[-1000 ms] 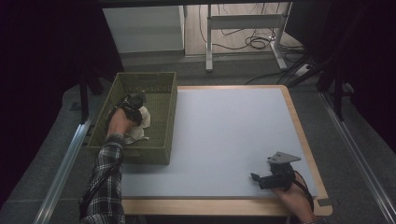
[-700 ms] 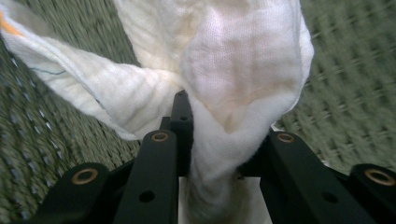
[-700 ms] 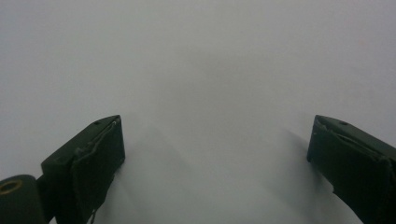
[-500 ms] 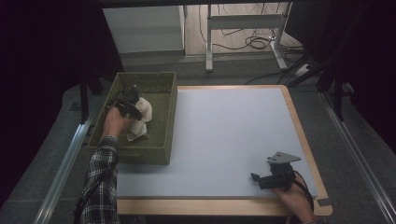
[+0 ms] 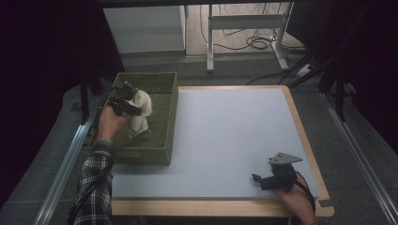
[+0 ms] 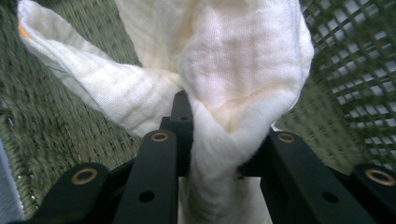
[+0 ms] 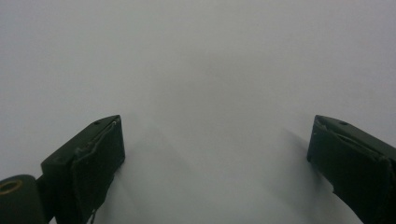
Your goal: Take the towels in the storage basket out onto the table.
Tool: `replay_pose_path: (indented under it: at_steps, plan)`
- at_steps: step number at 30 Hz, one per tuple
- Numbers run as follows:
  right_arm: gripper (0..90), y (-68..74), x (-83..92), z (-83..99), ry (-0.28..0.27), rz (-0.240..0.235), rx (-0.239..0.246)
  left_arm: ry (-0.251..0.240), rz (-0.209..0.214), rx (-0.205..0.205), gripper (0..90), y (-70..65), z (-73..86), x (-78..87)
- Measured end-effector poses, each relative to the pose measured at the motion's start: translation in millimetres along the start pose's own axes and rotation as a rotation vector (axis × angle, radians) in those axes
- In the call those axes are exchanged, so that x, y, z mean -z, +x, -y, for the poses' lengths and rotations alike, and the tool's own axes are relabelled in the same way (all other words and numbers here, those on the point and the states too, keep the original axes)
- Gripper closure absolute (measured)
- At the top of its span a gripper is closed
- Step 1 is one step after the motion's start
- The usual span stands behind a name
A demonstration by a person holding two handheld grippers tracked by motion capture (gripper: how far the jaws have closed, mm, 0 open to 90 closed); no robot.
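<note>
A white cloth (image 5: 141, 112) hangs over the green woven basket (image 5: 159, 150) at the table's left side, bunched at the top and trailing down inside. My left gripper (image 5: 133, 106) is shut on the cloth, holding it above the basket floor. In the left gripper view the cloth (image 6: 224, 93) is pinched between the two black jaws, with the gripper (image 6: 215, 140) closed around its gathered middle. My right gripper (image 5: 257, 178) rests low near the table's front right corner, open, with nothing between its fingers (image 7: 93, 158), and faces the bare grey surface.
The grey table mat (image 5: 225, 136) has a wooden border (image 5: 300, 122). A metal rail (image 5: 65, 164) runs along the left side of the table. Beyond the far edge stand a white cabinet (image 5: 145, 28), a metal frame and cables on the floor.
My left gripper has risen with the cloth, pulling it up from the basket floor and a little toward the far end. The right gripper has stayed put.
</note>
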State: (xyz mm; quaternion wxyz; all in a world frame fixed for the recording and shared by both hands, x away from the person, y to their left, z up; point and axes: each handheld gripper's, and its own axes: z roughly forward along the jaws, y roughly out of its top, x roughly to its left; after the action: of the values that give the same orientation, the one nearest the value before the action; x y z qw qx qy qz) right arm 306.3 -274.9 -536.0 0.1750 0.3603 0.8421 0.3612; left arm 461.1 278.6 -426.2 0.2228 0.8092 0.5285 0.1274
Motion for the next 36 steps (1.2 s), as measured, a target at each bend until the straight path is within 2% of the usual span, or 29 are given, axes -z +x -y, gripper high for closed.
replay_pose_path:
  at_steps: [11,17,27,36]
  plan:
    - [4.3,0.1,0.0,0.0,0.001,0.001,0.000,-0.139,0.033,-0.007,72.5,-2.9,8.7,32.3]
    - [4.3,0.1,0.0,0.0,0.001,0.001,0.000,-0.198,0.060,-0.036,72.4,-12.2,6.3,45.9]
    - [4.3,0.1,0.0,0.0,0.000,0.001,0.000,-0.245,0.103,-0.087,72.3,-35.2,-9.1,59.3]
    - [4.3,0.1,0.0,0.0,0.000,0.001,0.000,-0.259,0.125,-0.126,72.2,-53.6,-24.6,63.6]
